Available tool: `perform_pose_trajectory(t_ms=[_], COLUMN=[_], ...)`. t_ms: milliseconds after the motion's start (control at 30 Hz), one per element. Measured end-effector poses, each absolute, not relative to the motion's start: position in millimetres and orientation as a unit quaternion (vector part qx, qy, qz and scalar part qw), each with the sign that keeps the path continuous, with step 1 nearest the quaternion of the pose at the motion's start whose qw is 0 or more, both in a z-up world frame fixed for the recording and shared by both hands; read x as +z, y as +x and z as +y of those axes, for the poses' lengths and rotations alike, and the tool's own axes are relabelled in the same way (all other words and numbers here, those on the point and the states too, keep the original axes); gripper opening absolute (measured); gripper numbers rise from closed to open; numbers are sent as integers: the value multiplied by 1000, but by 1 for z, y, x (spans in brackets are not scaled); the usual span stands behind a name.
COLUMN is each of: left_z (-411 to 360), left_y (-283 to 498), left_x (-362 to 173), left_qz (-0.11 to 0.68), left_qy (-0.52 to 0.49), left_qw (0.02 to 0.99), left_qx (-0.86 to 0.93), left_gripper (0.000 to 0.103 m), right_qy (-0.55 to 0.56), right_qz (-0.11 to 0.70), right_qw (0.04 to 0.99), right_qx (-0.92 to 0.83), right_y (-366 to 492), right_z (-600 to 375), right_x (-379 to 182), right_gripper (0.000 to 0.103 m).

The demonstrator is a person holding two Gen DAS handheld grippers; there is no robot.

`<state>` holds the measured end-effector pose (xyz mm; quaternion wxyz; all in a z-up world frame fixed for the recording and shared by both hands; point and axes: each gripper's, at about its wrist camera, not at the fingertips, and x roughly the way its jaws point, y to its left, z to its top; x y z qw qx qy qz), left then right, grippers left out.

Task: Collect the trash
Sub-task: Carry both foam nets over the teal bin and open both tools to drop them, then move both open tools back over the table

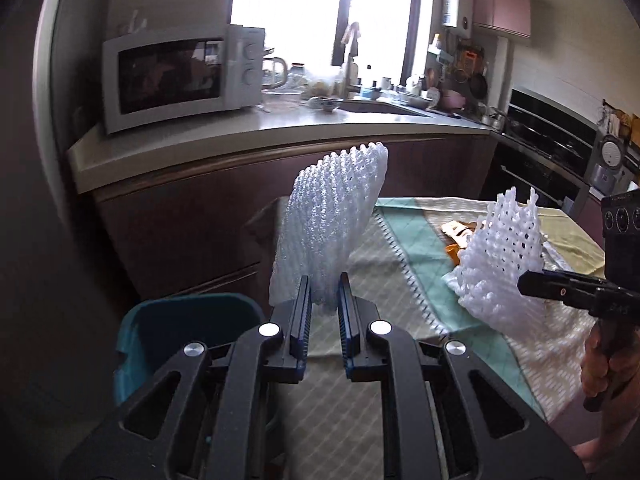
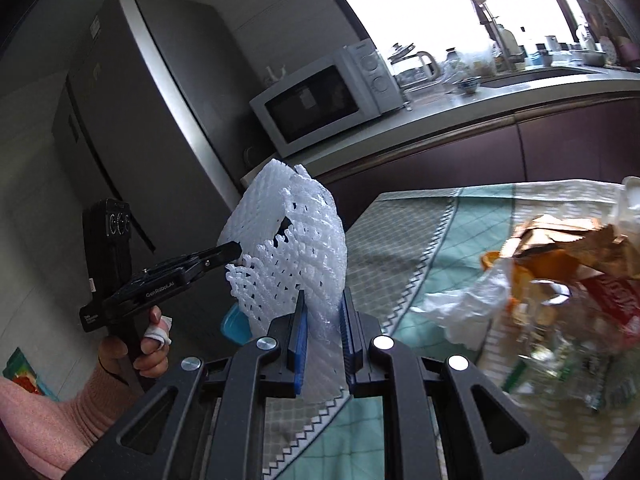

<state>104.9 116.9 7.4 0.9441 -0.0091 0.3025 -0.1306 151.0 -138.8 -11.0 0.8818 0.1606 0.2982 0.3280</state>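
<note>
Kitchen counter [image 1: 280,128] behind quilted tablecloth [image 1: 400,264]

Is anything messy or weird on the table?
Yes. Trash is heaped on the green quilted tablecloth: crumpled white plastic bag, torn brown paper packaging. The hand's finger looks wrapped in white.

Daylight floods through the blown-out window [image 1: 320,12] behind the counter, leaving the cabinets [image 1: 192,220] dim, while fisheye bending darkens the edges and motion blur smears the trash pile [image 2: 560,300] in the right wrist view.
</note>
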Motion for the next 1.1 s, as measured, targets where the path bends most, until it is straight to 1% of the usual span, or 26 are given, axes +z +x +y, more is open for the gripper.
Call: perform_pose_trajectory(t_ms=[167,300,600,800,833,900,933,1000,1067,1100], left_z=[185,220,250,249,250,249,248,247,246,246], left_y=[86,88,116,141,143,146,149,151,153,152], left_x=[-19,-50,-98,-111,-112,-115,-115,-115,-114,-115], left_qz=[336,368,423,450,452,456,458,458,456,455], left_qy=[-7,-16,-30,-33,-34,-40,-42,-43,-45,-46], left_qw=[940,929,906,892,891,889,888,888,889,889], left_qx=[-55,-26,3,-4,-3,-2,4,5,6,6], left_gripper=[13,13,14,17,17,23,27,28,29,29], right_qy=[138,119,55,15,6,-11,-13,-27,-39,-42], right_qz=[326,363,442,483,487,483,483,484,482,481], right_qw=[858,840,821,813,814,819,820,822,825,827], right_qx=[372,385,358,325,317,309,306,299,293,289], right_y=[187,221,270,285,286,285,284,284,284,285], right_z=[-78,-30,66,101,105,112,114,116,119,119], right_x=[-9,-14,-50,-71,-74,-73,-74,-77,-78,-78], right_gripper=[14,14,14,15,14,17,22,29,45,47])
